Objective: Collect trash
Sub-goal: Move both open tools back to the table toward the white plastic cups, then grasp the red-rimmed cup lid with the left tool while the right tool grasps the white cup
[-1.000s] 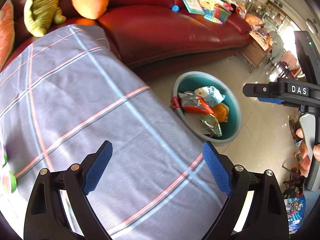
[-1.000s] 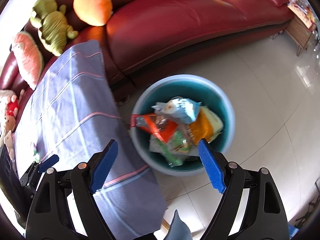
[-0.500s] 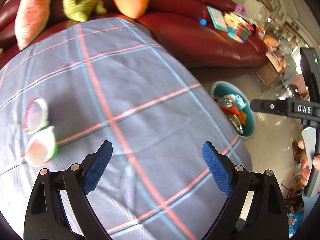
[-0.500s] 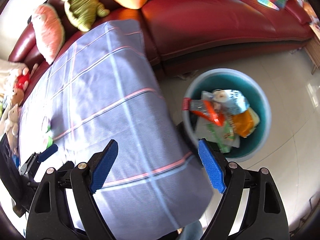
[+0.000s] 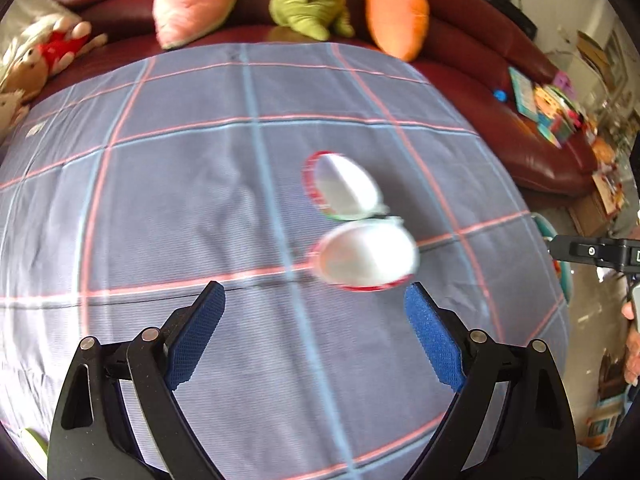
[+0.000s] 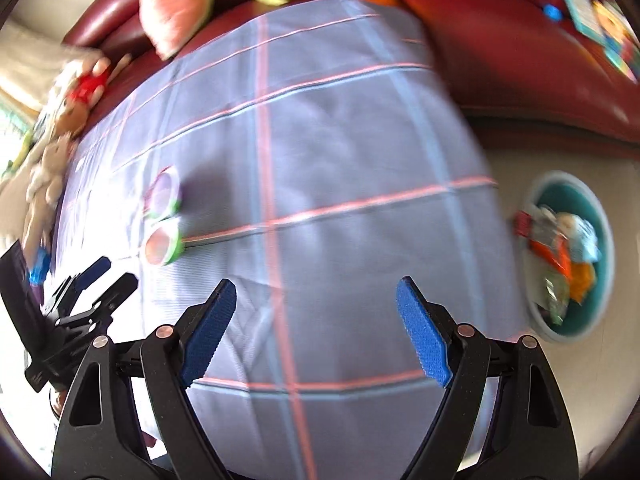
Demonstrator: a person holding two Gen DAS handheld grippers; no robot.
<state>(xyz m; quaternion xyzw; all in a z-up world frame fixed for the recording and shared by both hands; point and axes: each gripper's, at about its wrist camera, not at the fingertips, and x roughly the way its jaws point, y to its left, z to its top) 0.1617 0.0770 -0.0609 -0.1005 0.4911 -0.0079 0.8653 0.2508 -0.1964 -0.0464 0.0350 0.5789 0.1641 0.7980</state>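
My left gripper (image 5: 316, 322) has its jaws wide and empty, and the white double cup (image 5: 358, 224) lies on the table's checked cloth (image 5: 180, 200) just past them at one o'clock. My right gripper (image 6: 316, 326) gapes idle. Next: straddle the cup, pinch, carry to the bin (image 6: 600, 204).

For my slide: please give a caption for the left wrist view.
Open left gripper above two paper cups on the checked tablecloth.
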